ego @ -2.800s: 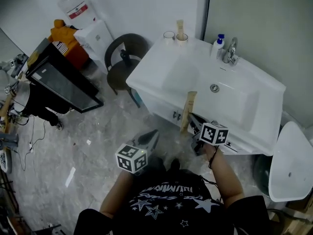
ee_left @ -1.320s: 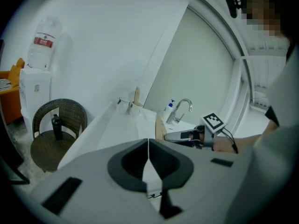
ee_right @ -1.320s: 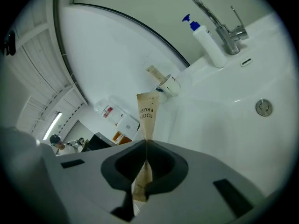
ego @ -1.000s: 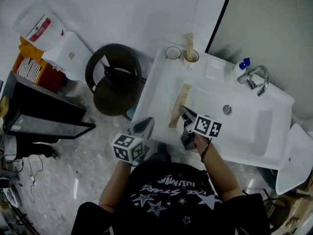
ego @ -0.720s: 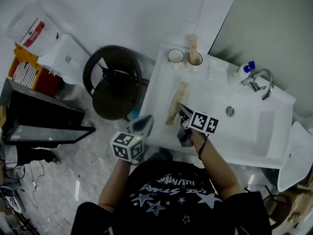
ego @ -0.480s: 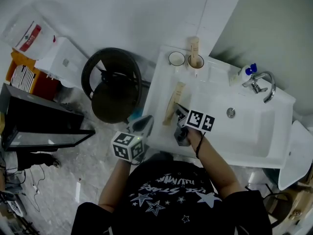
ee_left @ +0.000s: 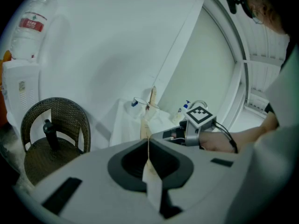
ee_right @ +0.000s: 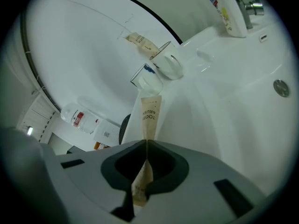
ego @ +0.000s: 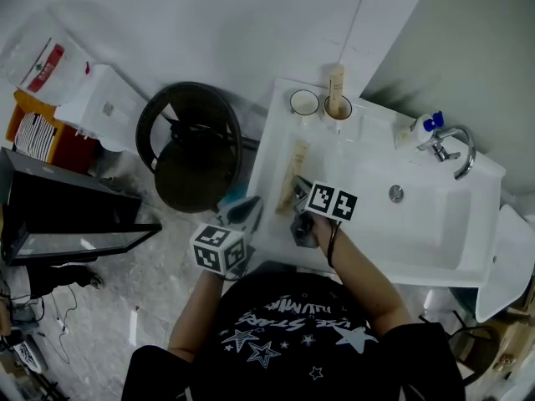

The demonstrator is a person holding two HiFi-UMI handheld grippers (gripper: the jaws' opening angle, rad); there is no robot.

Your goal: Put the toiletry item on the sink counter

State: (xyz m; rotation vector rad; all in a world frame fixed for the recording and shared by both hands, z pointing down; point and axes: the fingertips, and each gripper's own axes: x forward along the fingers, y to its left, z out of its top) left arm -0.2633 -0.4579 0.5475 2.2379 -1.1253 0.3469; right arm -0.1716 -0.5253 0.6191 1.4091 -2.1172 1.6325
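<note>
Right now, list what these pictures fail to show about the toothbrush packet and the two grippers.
Head view: the right gripper covers the near end of the toothbrush packet, so whether the packet touches the sink counter is unclear.
Right gripper view: the shut jaws hide the packet's middle stretch.
Left gripper view: a pale sliver sits in the shut jaws of the left gripper; held thing or gripper part, cannot tell.

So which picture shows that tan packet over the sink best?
The right gripper view: the toothbrush packet fills the centre, pinched in the right gripper, its print legible. The head view shows only a small tan strip above the sink counter; the left gripper view, a distant sliver.
</note>
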